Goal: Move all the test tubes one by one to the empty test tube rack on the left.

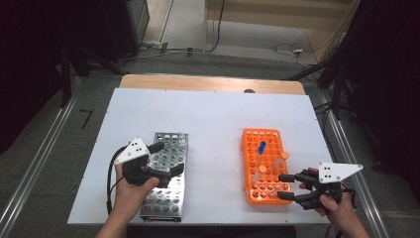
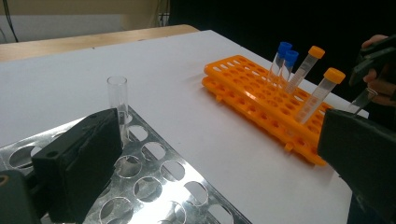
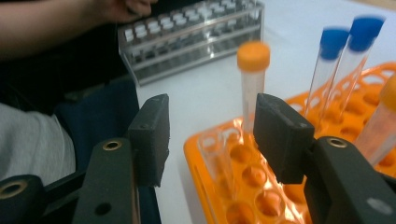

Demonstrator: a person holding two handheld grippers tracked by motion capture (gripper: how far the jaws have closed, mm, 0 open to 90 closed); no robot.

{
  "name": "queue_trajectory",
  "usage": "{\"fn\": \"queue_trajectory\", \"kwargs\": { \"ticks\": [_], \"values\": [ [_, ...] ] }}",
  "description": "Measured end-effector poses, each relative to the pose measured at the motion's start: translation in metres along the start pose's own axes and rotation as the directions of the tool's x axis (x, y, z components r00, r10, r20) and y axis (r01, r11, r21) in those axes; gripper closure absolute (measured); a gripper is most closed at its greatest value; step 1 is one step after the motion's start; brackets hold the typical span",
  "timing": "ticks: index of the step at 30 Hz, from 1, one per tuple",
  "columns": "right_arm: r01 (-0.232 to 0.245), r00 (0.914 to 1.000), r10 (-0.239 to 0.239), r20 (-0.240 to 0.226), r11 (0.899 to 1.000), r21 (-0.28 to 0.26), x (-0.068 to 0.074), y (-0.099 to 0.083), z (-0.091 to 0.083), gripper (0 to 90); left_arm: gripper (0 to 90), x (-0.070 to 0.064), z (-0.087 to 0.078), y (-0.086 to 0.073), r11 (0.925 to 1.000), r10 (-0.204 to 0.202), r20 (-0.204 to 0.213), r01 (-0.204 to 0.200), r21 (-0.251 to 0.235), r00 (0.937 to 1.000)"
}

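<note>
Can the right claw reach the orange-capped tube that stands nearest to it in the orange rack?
Probably yes. The right claw is open at the rack's near end, and the orange-capped tube stands just beyond its jaws in the orange rack, with nothing between them.

The desk (image 1: 208,119) is white with a bare wood strip at its far edge. One rack (image 1: 264,166) is bright orange; the other rack (image 1: 167,173) is shiny silver metal dotted with round holes. The tubes are clear, two capped blue (image 2: 285,49) and two capped orange (image 2: 334,74). Both grippers have black jaws and white plates.
</note>
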State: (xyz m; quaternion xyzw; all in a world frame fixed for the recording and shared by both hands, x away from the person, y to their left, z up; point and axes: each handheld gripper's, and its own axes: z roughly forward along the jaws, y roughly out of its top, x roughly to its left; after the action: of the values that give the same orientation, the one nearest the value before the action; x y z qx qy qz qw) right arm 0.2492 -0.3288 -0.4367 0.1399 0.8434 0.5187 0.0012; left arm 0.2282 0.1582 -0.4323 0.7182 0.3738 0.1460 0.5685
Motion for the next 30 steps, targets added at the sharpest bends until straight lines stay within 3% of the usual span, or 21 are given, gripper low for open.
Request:
{"fn": "queue_trajectory", "kwargs": {
  "ticks": [13,18,23,30],
  "values": [
    [0.005,0.9993,-0.001,-0.039,0.992,0.124,-0.014,-0.023,0.015,56.4,0.1,0.000,0.001,0.000,1.0000,-0.001,-0.001,0.001,0.005,1.0000],
    [0.027,0.9987,-0.020,-0.047,0.985,0.172,-0.014,-0.027,0.026,62.6,0.1,-0.001,0.002,-0.001,1.0000,0.001,-0.002,0.000,0.009,1.0000],
    [0.032,0.9993,-0.029,-0.022,0.986,0.161,-0.017,-0.029,0.026,72.0,0.1,-0.001,0.003,-0.001,0.9999,0.003,-0.004,-0.003,0.012,1.0000],
    [0.025,0.9995,-0.022,-0.024,0.988,0.155,-0.018,-0.027,0.026,73.9,0.2,-0.002,0.004,-0.001,0.9999,0.005,-0.003,-0.005,0.013,1.0000]
  ]
}}
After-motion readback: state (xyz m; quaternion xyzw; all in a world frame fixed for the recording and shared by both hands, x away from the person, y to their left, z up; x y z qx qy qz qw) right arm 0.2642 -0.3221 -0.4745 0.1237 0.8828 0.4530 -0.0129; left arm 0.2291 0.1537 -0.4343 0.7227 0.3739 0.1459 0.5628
